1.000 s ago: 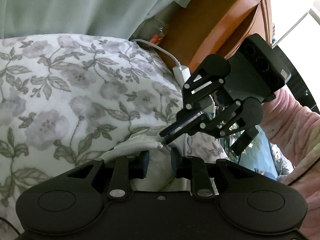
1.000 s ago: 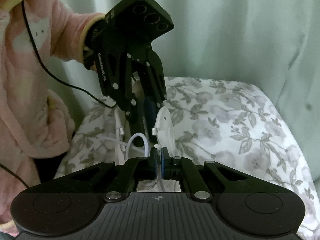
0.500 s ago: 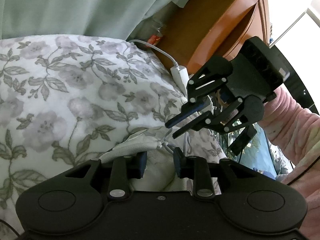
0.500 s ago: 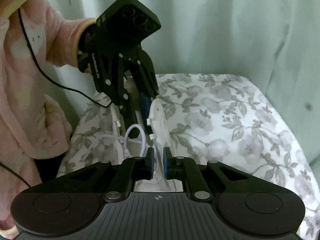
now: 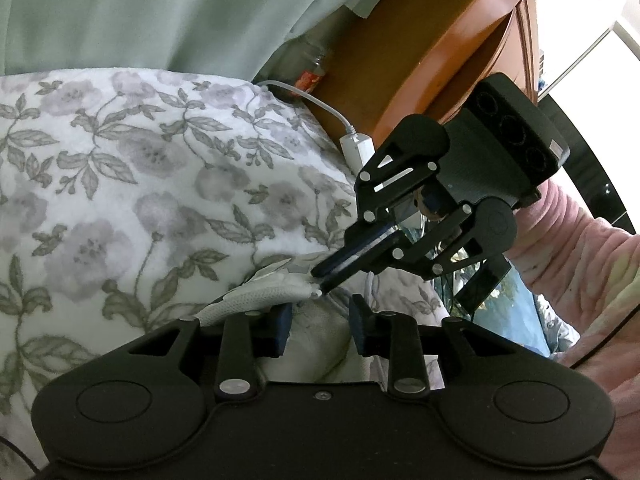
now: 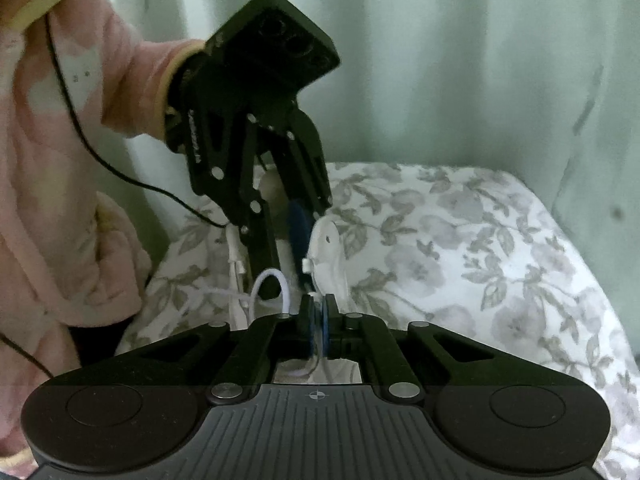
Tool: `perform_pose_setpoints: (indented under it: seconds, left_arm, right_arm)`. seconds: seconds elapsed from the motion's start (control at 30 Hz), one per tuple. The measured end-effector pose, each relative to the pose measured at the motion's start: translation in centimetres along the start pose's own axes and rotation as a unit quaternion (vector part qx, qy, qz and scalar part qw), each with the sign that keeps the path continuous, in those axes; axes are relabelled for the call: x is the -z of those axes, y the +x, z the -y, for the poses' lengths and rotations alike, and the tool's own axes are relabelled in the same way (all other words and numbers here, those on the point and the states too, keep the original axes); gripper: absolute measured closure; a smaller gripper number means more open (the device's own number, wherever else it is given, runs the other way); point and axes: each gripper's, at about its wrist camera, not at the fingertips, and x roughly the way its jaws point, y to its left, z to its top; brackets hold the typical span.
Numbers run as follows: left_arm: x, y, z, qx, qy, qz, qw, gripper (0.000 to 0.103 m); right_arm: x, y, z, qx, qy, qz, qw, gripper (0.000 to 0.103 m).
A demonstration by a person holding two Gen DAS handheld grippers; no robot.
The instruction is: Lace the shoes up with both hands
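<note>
A white shoe (image 5: 264, 296) of woven, mesh-like fabric is seen lying on a bed covered by a soft floral blanket (image 5: 132, 184), just ahead of the left gripper (image 5: 318, 326), whose blue-padded fingers are spread apart with the shoe's pale upper showing in the gap between them and nothing gripped. The right gripper (image 5: 320, 278), black and built of jointed linkages, is seen coming in from ahead and to the right of the left one, its narrow fingers drawn together on the white shoelace (image 6: 320, 354) at the edge of the shoe. In the right wrist view the right gripper (image 6: 317, 326) is shown nearly closed, a thin strand of lace caught between its blue pads, and a rounded loop of white lace (image 6: 269, 286) is seen just ahead and to its left. There the left gripper (image 6: 290, 276) is seen from the front, pointing down at the shoe (image 6: 328, 252), whose smooth white side with a small eyelet is visible only from this side. Beyond the left gripper the blanket ends against a brown wooden panel (image 5: 420, 52), where a white charger plug (image 5: 358, 150) and its cable are seen; a pale green curtain (image 6: 440, 60) closes off the far edge. To the right of the right gripper the blanket lies open.
</note>
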Motion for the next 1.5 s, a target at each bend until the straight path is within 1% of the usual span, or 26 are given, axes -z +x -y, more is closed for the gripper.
perform_pose_setpoints:
  seconds: [0.07, 0.1, 0.17, 0.2, 0.27, 0.4, 0.43, 0.47, 0.5, 0.57, 0.67, 0.77, 0.8, 0.93, 1.1, 1.17, 1.27, 1.3, 1.37, 1.43, 1.5]
  left_arm:
    - [0.0, 0.0, 0.0, 0.0, 0.001, 0.001, 1.0, 0.072]
    - [0.1, -0.1, 0.0, 0.001, -0.001, 0.003, 1.0, 0.072]
    - [0.2, -0.2, -0.2, 0.004, -0.007, 0.012, 0.9999, 0.073]
    - [0.3, -0.3, -0.3, 0.005, -0.01, 0.016, 0.9998, 0.073]
    - [0.4, -0.4, -0.4, 0.003, -0.015, 0.02, 0.9997, 0.073]
    - [0.1, -0.1, 0.0, -0.017, -0.015, 0.017, 0.9996, 0.074]
    - [0.0, -0.1, 0.0, -0.02, -0.017, 0.017, 0.9995, 0.075]
    - [0.0, -0.1, 0.0, -0.022, -0.018, 0.017, 0.9994, 0.075]
    - [0.0, -0.1, 0.0, -0.023, -0.02, 0.018, 0.9994, 0.078]
    - [0.1, -0.1, -0.1, -0.024, -0.023, 0.024, 0.9991, 0.082]
    - [0.1, -0.3, -0.4, -0.019, -0.03, 0.031, 0.9989, 0.088]
    - [0.3, -0.4, -0.6, -0.013, -0.034, 0.036, 0.9987, 0.097]
    - [0.4, -0.5, -0.7, -0.011, -0.036, 0.037, 0.9986, 0.103]
    - [0.7, -0.9, -0.5, -0.008, -0.032, 0.039, 0.9987, 0.103]
    - [0.8, -2.2, 0.1, -0.009, -0.024, 0.042, 0.9988, 0.103]
    - [0.9, -3.4, 0.5, -0.012, -0.017, 0.056, 0.9982, 0.103]
    - [0.7, -5.5, 0.8, -0.012, -0.009, 0.093, 0.9955, 0.103]
    - [0.6, -6.1, 0.9, -0.012, -0.006, 0.106, 0.9943, 0.103]
    - [0.2, -7.6, 1.1, -0.015, -0.001, 0.139, 0.9902, 0.103]
    - [-0.4, -9.2, 1.5, -0.021, 0.009, 0.177, 0.9839, 0.103]
    - [-0.9, -10.6, 1.9, -0.025, 0.02, 0.207, 0.9778, 0.103]
  right_arm:
    - [-0.1, -0.2, -0.3, 0.002, -0.002, -0.003, 1.0, 0.095]
    - [-0.1, -0.5, -0.6, 0.007, -0.006, -0.003, 1.0, 0.085]
    - [0.1, -1.0, -0.8, 0.02, 0.0, 0.0, 1.0, 0.076]
    - [0.3, -1.1, -0.8, 0.027, 0.005, 0.001, 1.0, 0.075]
    - [0.5, -1.3, -1.0, 0.035, 0.011, 0.005, 0.999, 0.075]
    - [0.7, -1.3, -1.2, 0.033, 0.013, 0.012, 0.999, 0.076]
    - [0.8, -1.2, -1.3, 0.031, 0.011, 0.011, 0.999, 0.079]
    - [0.8, -1.2, -1.3, 0.03, 0.011, 0.013, 0.999, 0.085]
    - [0.9, -1.2, -1.0, 0.03, 0.015, 0.016, 0.999, 0.091]
    - [1.0, -1.3, -0.6, 0.042, 0.019, 0.018, 0.999, 0.091]
    - [1.1, -0.9, -0.3, 0.046, 0.022, 0.018, 0.999, 0.091]
    - [1.3, -0.8, -0.1, 0.049, 0.027, 0.019, 0.998, 0.091]
    - [1.4, -0.8, -0.1, 0.049, 0.03, 0.02, 0.998, 0.091]
    - [1.7, -0.9, -0.2, 0.06, 0.038, 0.019, 0.997, 0.091]
    - [2.1, -1.2, -0.4, 0.09, 0.054, 0.02, 0.994, 0.089]
    - [2.2, -1.5, -0.6, 0.1, 0.06, 0.025, 0.993, 0.088]
    - [2.2, -1.9, -1.0, 0.118, 0.072, 0.038, 0.99, 0.083]
    - [2.2, -2.0, -1.3, 0.124, 0.074, 0.042, 0.989, 0.083]
    - [2.2, -2.2, -1.7, 0.134, 0.08, 0.052, 0.986, 0.082]
    - [2.1, -2.4, -2.2, 0.146, 0.088, 0.062, 0.983, 0.079]
    - [2.1, -2.7, -2.8, 0.161, 0.101, 0.078, 0.979, 0.078]
